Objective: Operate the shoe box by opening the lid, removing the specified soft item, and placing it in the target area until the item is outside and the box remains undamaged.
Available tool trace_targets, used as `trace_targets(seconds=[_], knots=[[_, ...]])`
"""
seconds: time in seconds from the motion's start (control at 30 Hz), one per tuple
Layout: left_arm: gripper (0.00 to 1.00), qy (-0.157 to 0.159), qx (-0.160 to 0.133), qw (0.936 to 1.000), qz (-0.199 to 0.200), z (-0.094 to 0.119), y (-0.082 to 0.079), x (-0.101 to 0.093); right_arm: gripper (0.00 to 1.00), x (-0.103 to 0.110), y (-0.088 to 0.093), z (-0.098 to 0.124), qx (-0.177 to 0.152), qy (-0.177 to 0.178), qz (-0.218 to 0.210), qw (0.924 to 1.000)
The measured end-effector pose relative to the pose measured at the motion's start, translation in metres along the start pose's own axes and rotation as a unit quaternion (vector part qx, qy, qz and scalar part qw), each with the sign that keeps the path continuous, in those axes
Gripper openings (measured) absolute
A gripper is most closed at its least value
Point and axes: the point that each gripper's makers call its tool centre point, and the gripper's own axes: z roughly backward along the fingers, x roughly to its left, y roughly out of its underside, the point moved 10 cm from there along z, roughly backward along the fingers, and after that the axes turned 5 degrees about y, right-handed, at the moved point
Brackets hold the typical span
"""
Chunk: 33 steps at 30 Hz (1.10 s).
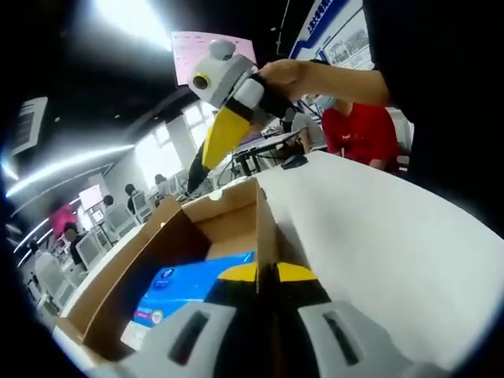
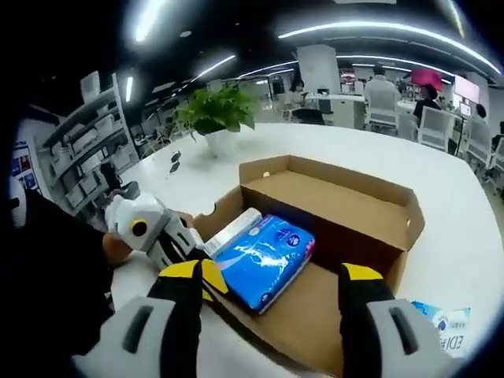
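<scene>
so my left gripper (image 1: 268,276) has its fingers pinching the side wall of the open shoe box (image 2: 331,201) on the white worktop (image 2: 346,146), right gripper (image 2: 272,287) fingers spread wide over the blue soft pack (image 2: 264,260) sitting inside

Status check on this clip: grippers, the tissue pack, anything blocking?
Left gripper shut on box wall. Right gripper open above the open shoe box. Blue tissue pack inside the box, ungrabbed. Nothing blocking it.

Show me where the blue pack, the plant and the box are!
blue pack (image 2: 264,261): right gripper view, middle of its wrapper.
plant (image 2: 216,109): right gripper view, its green leaves.
box (image 2: 339,201): right gripper view, inside of the open lid.
</scene>
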Motion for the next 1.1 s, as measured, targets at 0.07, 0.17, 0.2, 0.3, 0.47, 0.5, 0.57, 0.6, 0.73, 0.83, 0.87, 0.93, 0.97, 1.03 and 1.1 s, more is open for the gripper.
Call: trace_targets(seconds=[0.07,0.17,0.2,0.3,0.47,0.5,0.57,0.6,0.73,0.83,0.87,0.93,0.97,1.03,1.1], knots=[[0.05,-0.001,0.0,1.0,-0.003,0.0,0.0,-0.001,0.72,-0.001,0.004,-0.008,0.004,0.003,-0.021,0.9998],[0.05,-0.001,0.0,1.0,-0.004,0.0,0.0,0.0,0.72,-0.001,0.009,-0.02,0.012,0.003,-0.039,0.9992],[0.05,-0.001,0.0,1.0,-0.002,0.0,0.0,0.0,0.72,-0.002,0.01,-0.027,0.016,0.009,-0.046,0.9988],[0.05,-0.001,0.0,1.0,-0.004,0.0,0.0,-0.001,0.71,-0.003,0.013,-0.036,0.021,0.015,-0.06,0.9979],[0.05,-0.001,-0.001,1.0,-0.006,0.0,0.0,-0.001,0.71,0.001,0.013,-0.056,0.028,0.02,-0.069,0.997],[0.05,-0.001,-0.001,1.0,-0.006,0.0,0.0,-0.001,0.71,0.003,0.012,-0.058,0.025,0.016,-0.072,0.997],[0.05,0.0,-0.001,1.0,-0.007,0.001,0.0,-0.001,0.71,0.007,0.01,-0.067,0.025,0.011,-0.076,0.9967],[0.05,0.0,-0.001,1.0,-0.008,0.001,0.0,-0.001,0.71,0.007,0.01,-0.07,0.027,0.012,-0.077,0.9966],[0.05,0.0,-0.001,1.0,-0.007,0.001,0.0,-0.001,0.71,0.001,0.005,-0.085,0.032,0.017,-0.079,0.9962],[0.06,0.0,-0.001,1.0,-0.008,0.001,0.0,-0.002,0.7,0.002,0.006,-0.091,0.042,0.022,-0.077,0.9959],[0.06,0.0,-0.001,1.0,-0.008,0.001,0.0,-0.002,0.7,0.002,0.007,-0.094,0.045,0.023,-0.08,0.9955],[0.06,0.0,-0.001,1.0,-0.008,0.001,0.001,-0.001,0.7,0.004,0.009,-0.098,0.052,0.023,-0.085,0.9948],[0.06,-0.001,-0.001,1.0,-0.007,0.001,0.001,-0.001,0.69,0.004,0.01,-0.099,0.053,0.023,-0.085,0.9947],[0.06,0.0,-0.001,1.0,-0.008,0.001,0.0,-0.002,0.68,0.006,0.011,-0.102,0.054,0.023,-0.088,0.9944],[0.06,-0.001,-0.001,1.0,-0.008,0.0,0.001,-0.002,0.68,0.006,0.012,-0.104,0.059,0.032,-0.08,0.9945]])
